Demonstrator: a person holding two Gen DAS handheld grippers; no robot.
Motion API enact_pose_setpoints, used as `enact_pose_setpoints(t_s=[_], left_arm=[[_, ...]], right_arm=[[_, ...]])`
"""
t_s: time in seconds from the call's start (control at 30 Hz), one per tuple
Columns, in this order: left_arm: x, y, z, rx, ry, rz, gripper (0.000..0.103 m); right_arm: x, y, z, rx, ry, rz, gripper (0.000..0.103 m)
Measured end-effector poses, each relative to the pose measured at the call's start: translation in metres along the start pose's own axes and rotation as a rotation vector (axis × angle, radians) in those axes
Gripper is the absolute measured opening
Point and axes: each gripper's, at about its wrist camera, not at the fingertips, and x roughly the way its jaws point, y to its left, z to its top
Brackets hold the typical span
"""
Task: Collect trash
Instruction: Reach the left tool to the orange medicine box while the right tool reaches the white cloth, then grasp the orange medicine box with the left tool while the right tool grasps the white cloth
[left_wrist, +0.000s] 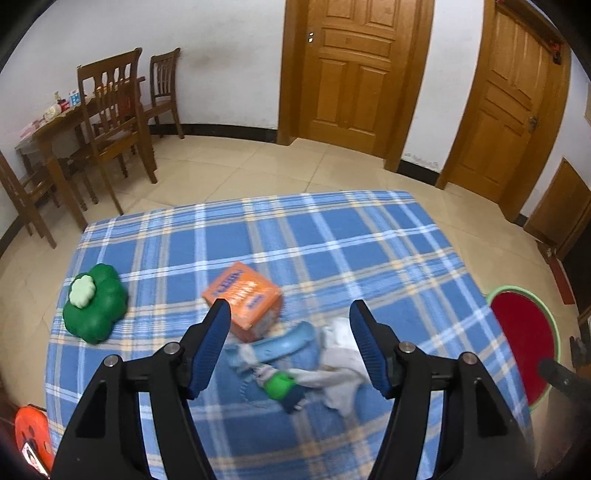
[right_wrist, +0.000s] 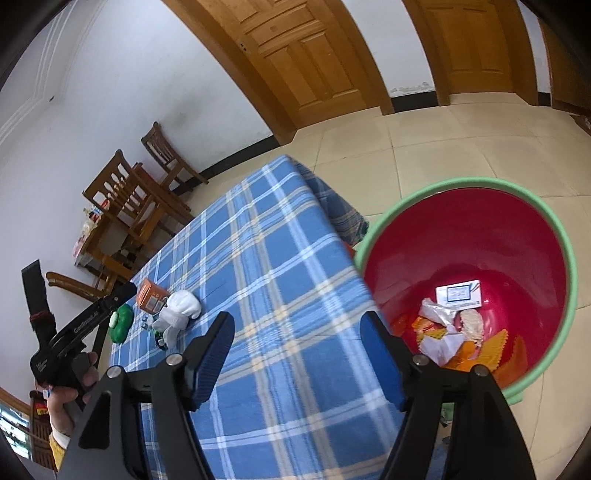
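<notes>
The left hand-held gripper (left_wrist: 290, 317) is hanging with its jaws apart and empty just above the remaining trash, a crumpled white cloth (left_wrist: 340, 354) and a blue strip (left_wrist: 286, 341) lying across the gap, with the orange box (left_wrist: 243, 299) just beyond on the counter (left_wrist: 332, 236). The right hand-held gripper (right_wrist: 297, 332), also apart and empty, is pointing near the red bin (right_wrist: 465, 236) at the right, so the left one is nearer. The green toy (left_wrist: 94, 302) is sitting well apart at the left and is not standing in the way.

Each gripper, left gripper (left_wrist: 290, 314) and right gripper (right_wrist: 297, 325), has 2 black angular arms with silver pivot screws. Ribbed blue pads (left_wrist: 212, 347) line the fingers. White lettering marks the left one's black frame.
</notes>
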Motion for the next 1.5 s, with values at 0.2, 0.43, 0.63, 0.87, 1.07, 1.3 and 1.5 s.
enact_pose_setpoints(t_s=[0.2, 0.43, 0.63, 0.87, 1.07, 1.3, 1.5], left_arm=[[0.022, 0.022, 0.004, -0.029, 0.02, 0.024, 0.071], [0.047, 0.035, 0.004, -0.059, 0.051, 0.006, 0.071], [0.06, 0.04, 0.002, -0.067, 0.065, 0.0, 0.071], [0.061, 0.047, 0.001, -0.084, 0.049, -0.017, 0.067], [0.046, 0.05, 0.002, -0.089, 0.015, -0.002, 0.066], [0.026, 0.061, -0.003, -0.137, 0.016, 0.042, 0.066], [0.013, 0.07, -0.013, -0.167, 0.026, 0.064, 0.066]], right_arm=[[0.013, 0.015, -0.001, -0.021, 0.029, -0.004, 0.073], [0.029, 0.034, 0.003, -0.049, 0.052, -0.01, 0.074], [0.045, 0.052, 0.004, -0.079, 0.076, -0.002, 0.074], [0.065, 0.072, 0.008, -0.127, 0.094, 0.007, 0.074], [0.083, 0.089, 0.007, -0.16, 0.121, 0.028, 0.074], [0.101, 0.111, 0.003, -0.205, 0.147, 0.048, 0.074], [0.118, 0.127, -0.001, -0.249, 0.165, 0.055, 0.074]])
